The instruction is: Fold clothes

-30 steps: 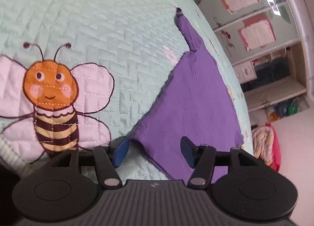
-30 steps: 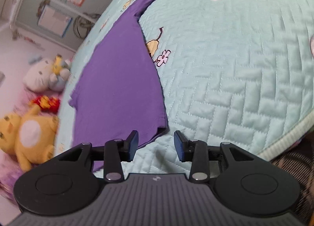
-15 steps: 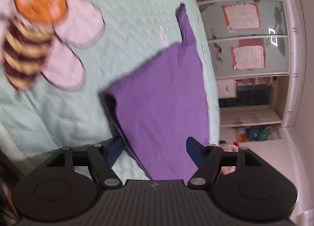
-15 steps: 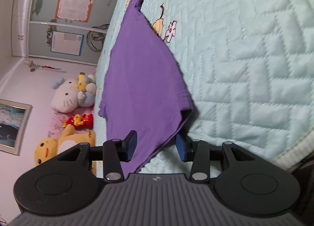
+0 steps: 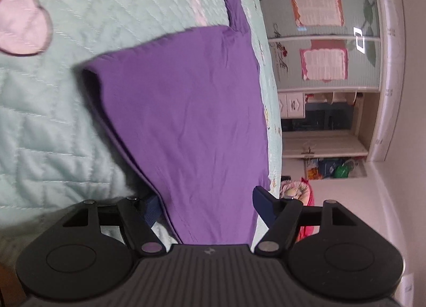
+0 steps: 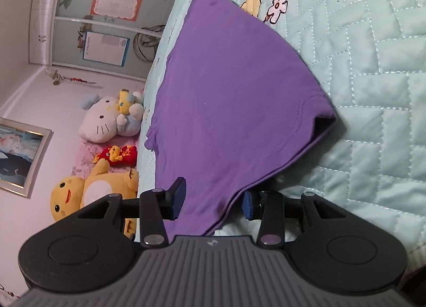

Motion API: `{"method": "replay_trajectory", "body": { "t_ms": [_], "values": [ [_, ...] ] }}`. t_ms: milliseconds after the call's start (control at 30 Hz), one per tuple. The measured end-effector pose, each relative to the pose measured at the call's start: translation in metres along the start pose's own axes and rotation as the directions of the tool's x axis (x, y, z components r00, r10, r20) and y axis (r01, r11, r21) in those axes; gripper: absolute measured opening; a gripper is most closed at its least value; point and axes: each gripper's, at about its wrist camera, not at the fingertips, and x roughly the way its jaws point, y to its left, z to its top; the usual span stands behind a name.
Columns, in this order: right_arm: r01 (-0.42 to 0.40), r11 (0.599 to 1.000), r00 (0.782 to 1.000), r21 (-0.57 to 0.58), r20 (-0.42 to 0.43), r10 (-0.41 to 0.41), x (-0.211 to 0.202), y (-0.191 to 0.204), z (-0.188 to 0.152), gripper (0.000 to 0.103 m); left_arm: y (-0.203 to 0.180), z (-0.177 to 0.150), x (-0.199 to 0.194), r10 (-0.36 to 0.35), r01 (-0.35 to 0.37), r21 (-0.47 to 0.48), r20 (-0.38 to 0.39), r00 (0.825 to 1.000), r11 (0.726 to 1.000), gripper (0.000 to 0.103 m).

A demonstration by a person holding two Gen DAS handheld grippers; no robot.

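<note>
Through the left wrist camera I see my left tongs (image 5: 206, 204) spread wide, with the near edge of the purple shirt (image 5: 191, 109) running down between the two blue pads. The left pad is half hidden under the cloth's hem and the right pad (image 5: 262, 204) stands clear of the fabric — nothing is pinched, so these tongs are released. The shirt lies on the bed's mint quilted bedspread (image 5: 53, 125), its near left corner raised so a dark opening shows beneath the hem, and a narrow sleeve points away toward the far edge of the bed.

From the right wrist camera, my right tongs (image 6: 213, 199) are likewise parted. The purple shirt (image 6: 234, 99) hangs down between the pads and drapes toward the camera body; its stitched hem curls up at the right corner, lifted off the bedspread (image 6: 372, 80). The left pad (image 6: 179, 196) sits just beside the cloth, while the right one is mostly tucked behind the hem — no grip here either.

Beyond the bed, plush toys (image 6: 106, 117) lie against the wall.
</note>
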Motion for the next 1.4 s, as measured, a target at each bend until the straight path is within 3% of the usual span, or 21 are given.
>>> {"method": "replay_trajectory", "body": {
  "t_ms": [67, 133, 200, 233, 300, 400, 533, 700, 767, 833, 867, 900, 1033, 1100, 1300, 1367, 1400],
  "values": [
    [0.004, 1.000, 1.000, 0.014, 0.010, -0.004, 0.001, 0.000, -0.001, 0.042, -0.007, 0.003, 0.008, 0.028, -0.027, 0.039, -0.021, 0.999, 0.999, 0.070],
    [0.028, 0.999, 0.999, 0.032, 0.018, -0.028, 0.002, 0.001, -0.002, 0.034, -0.014, 0.006, 0.014, 0.065, -0.061, 0.102, -0.037, 0.997, 0.993, 0.061],
    [0.060, 0.996, 0.998, 0.067, 0.017, -0.061, 0.002, -0.004, -0.002, 0.010, -0.014, 0.005, 0.015, 0.095, -0.089, 0.130, -0.044, 0.995, 0.988, 0.055],
    [0.077, 0.993, 0.997, 0.087, 0.015, -0.078, 0.003, -0.006, -0.002, 0.002, -0.015, 0.005, 0.015, 0.110, -0.102, 0.144, -0.047, 0.993, 0.984, 0.039],
    [0.086, 0.993, 0.996, 0.087, 0.009, -0.087, 0.003, -0.009, -0.001, 0.000, -0.015, 0.005, 0.015, 0.140, -0.129, 0.172, -0.052, 0.989, 0.977, 0.000],
    [0.110, 0.994, 0.994, 0.010, 0.007, -0.110, -0.001, 0.005, -0.001, 0.000, -0.017, 0.004, 0.015, 0.181, -0.165, 0.217, -0.059, 0.982, 0.962, 0.000],
    [0.147, 0.986, 0.989, -0.084, -0.001, -0.148, -0.008, 0.026, 0.001, 0.000, -0.021, 0.002, 0.008, 0.183, -0.164, 0.261, -0.051, 0.982, 0.951, 0.000],
    [0.191, 0.974, 0.981, -0.120, -0.012, -0.194, -0.005, 0.017, 0.000, 0.000, -0.013, 0.003, 0.009, 0.203, -0.183, 0.267, -0.046, 0.978, 0.946, 0.001],
    [0.174, 0.978, 0.984, -0.116, -0.024, -0.178, 0.001, 0.017, -0.004, 0.001, -0.009, 0.003, 0.010, 0.208, -0.189, 0.268, -0.045, 0.977, 0.945, 0.002],
    [0.149, 0.983, 0.987, -0.110, -0.039, -0.154, 0.006, 0.018, -0.008, 0.011, -0.008, 0.003, 0.008, 0.183, -0.165, 0.243, -0.050, 0.982, 0.956, 0.016],
    [0.136, 0.985, 0.989, -0.107, -0.046, -0.142, 0.009, 0.018, -0.010, 0.022, -0.006, 0.001, 0.007, 0.164, -0.149, 0.224, -0.047, 0.985, 0.963, 0.022],
    [0.124, 0.987, 0.990, -0.104, -0.054, -0.130, 0.012, 0.019, -0.013, 0.029, -0.006, -0.003, 0.006, 0.142, -0.130, 0.214, -0.037, 0.989, 0.968, 0.035],
    [0.073, 0.993, 0.993, -0.090, -0.083, -0.081, 0.024, 0.022, -0.022, 0.031, -0.018, -0.021, 0.007, 0.098, -0.095, 0.274, 0.002, 0.995, 0.957, 0.072],
    [0.048, 0.995, 0.994, -0.082, -0.097, -0.056, 0.030, 0.023, -0.026, 0.031, -0.026, -0.026, 0.013, 0.097, -0.093, 0.308, 0.001, 0.995, 0.947, 0.078],
    [0.026, 0.991, 0.990, -0.130, -0.135, -0.044, 0.051, 0.035, -0.042, 0.029, -0.037, -0.036, 0.033, 0.100, -0.079, 0.376, -0.037, 0.994, 0.923, 0.076],
    [0.030, 0.990, 0.989, -0.139, -0.138, -0.049, 0.055, 0.037, -0.045, 0.025, -0.036, -0.037, 0.037, 0.116, -0.087, 0.396, -0.049, 0.992, 0.914, 0.062],
    [0.036, 0.989, 0.987, -0.144, -0.150, -0.058, 0.057, 0.037, -0.046, 0.015, -0.035, -0.037, 0.038, 0.129, -0.096, 0.402, -0.056, 0.990, 0.910, 0.046]
  ]
}}
